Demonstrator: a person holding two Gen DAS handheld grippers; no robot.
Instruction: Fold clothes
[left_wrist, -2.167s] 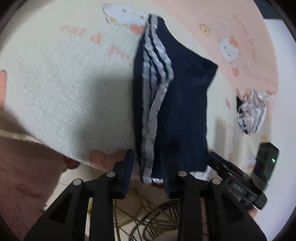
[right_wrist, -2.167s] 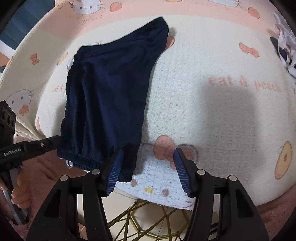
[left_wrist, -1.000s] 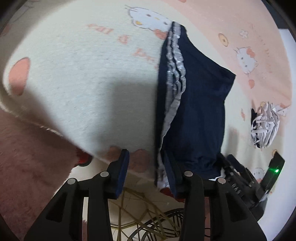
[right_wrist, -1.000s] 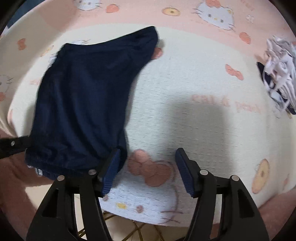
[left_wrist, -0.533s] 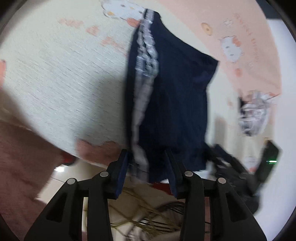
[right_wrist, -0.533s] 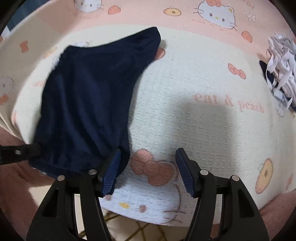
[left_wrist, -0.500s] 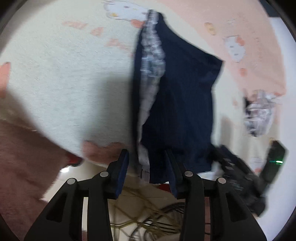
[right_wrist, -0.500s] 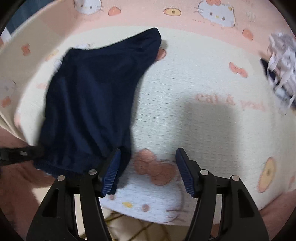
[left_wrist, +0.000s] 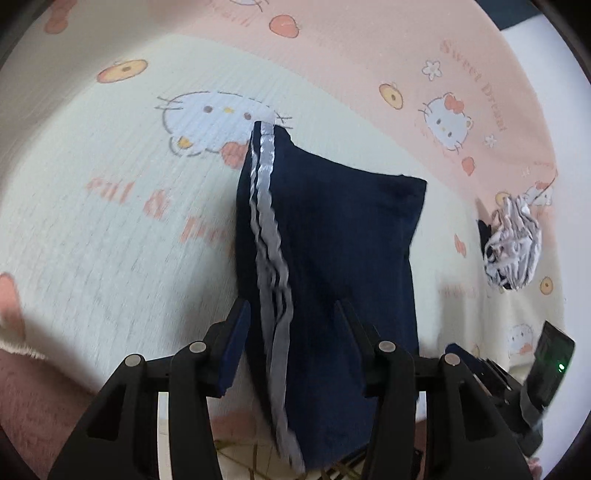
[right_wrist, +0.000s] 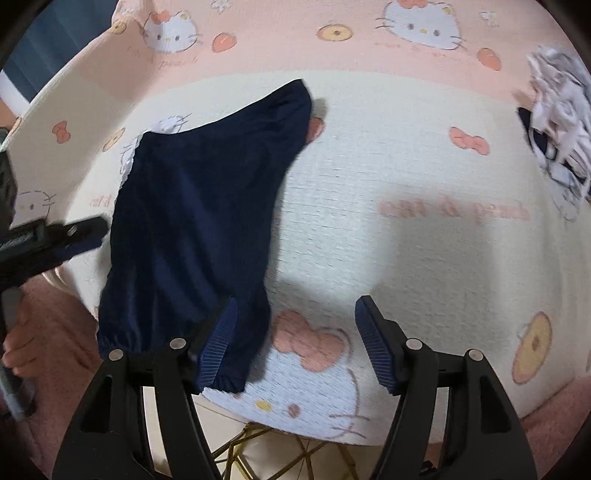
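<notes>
Dark blue shorts (left_wrist: 332, 258) are laid folded on the blanket (left_wrist: 92, 240), their waistband hanging over its near edge. The left gripper (left_wrist: 291, 325) is seen with its jaws opening, the striped side of the shorts between them and not pressed. The right gripper (right_wrist: 295, 332) is also opening, only bare blanket between its pads. Open blanket is left to the right, up to a crumpled white garment (right_wrist: 561, 147) near the far right edge. The white stripes (left_wrist: 269, 240) are shown only in the left view.
</notes>
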